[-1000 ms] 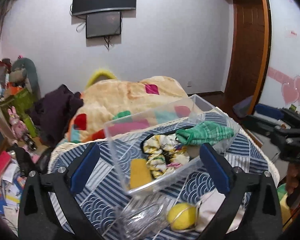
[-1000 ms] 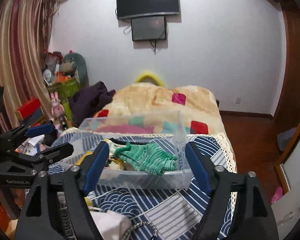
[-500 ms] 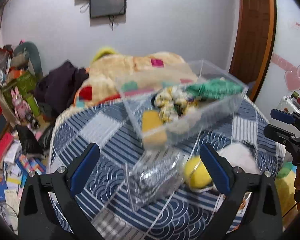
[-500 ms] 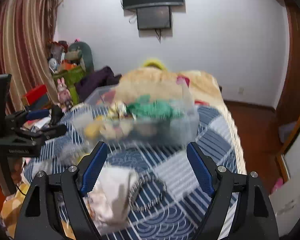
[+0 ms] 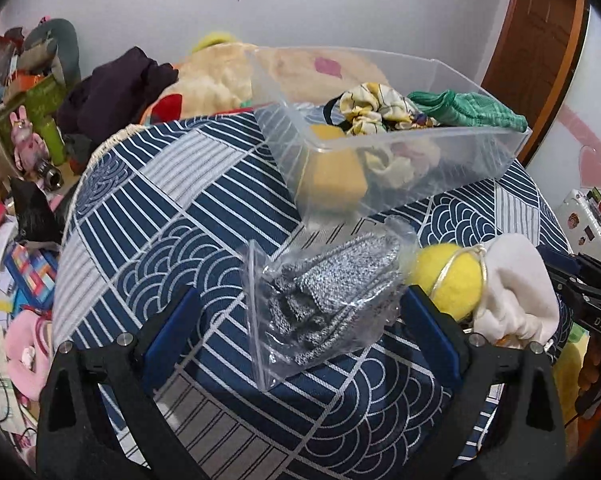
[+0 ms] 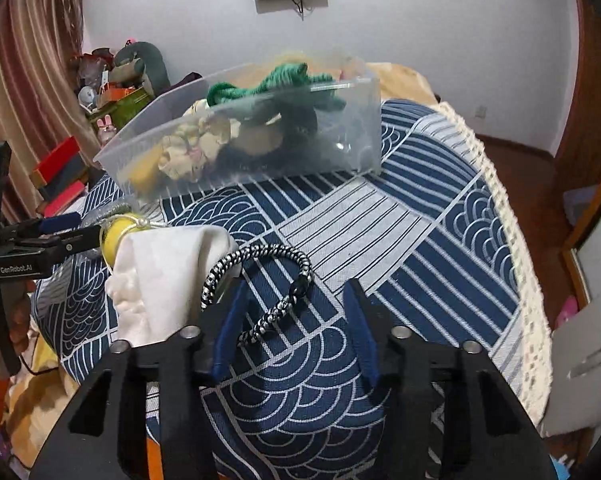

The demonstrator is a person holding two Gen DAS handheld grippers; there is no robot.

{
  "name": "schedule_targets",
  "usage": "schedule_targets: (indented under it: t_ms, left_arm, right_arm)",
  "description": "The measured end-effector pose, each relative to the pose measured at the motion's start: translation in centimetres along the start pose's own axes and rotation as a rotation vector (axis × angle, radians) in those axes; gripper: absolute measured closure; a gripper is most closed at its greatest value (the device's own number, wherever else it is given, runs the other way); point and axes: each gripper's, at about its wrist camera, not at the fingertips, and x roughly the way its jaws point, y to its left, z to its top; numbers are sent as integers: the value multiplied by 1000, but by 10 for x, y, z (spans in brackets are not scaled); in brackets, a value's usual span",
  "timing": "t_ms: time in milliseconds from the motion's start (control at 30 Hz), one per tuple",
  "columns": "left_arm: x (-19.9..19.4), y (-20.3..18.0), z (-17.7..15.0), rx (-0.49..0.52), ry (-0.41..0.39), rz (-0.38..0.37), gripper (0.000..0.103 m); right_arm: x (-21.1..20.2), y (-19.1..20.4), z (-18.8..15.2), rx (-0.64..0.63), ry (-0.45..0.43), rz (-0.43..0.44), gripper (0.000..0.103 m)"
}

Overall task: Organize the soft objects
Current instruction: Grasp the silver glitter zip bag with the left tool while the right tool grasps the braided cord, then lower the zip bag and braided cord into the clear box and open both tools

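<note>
Both tongs are hanging open over the surface (image 6: pixel 420 216), gripping nothing. The left tongs (image 5: pixel 298 320) are straddling the bagged grey knit (image 5: pixel 332 300), which is lying just in front of the bin (image 5: pixel 380 176). The right tongs (image 6: pixel 296 320) are framing the braided cord (image 6: pixel 276 280), nearer me than the bin. Pickup looks under way; next, each pair needs lowering and closing, then lifting toward the bin.
</note>
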Motion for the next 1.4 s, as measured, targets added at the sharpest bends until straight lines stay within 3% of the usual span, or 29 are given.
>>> schedule_targets:
  t_ms: [133, 233, 433, 1067, 1400]
  left_arm:
    - [5, -2, -2, 7, 21, -40, 26]
    - [3, -5, -3, 16, 14, -50, 40]
    - [-10, -8, -3, 38, -15, -52, 57]
    - [-91, -16, 48, 84, -290, -69, 59]
    - [-77, -22, 82, 76, -324, -71, 59]
  right_arm:
    - [0, 0, 0, -6, 4, 7, 85]
    - [-2, -1, -1, -3, -3, -1, 93]
    - [-11, -4, 1, 15, -35, -7, 95]
    - [-54, 9, 63, -14, -272, 6, 95]
    - [-51, 24, 104, -41, -357, 26, 95]
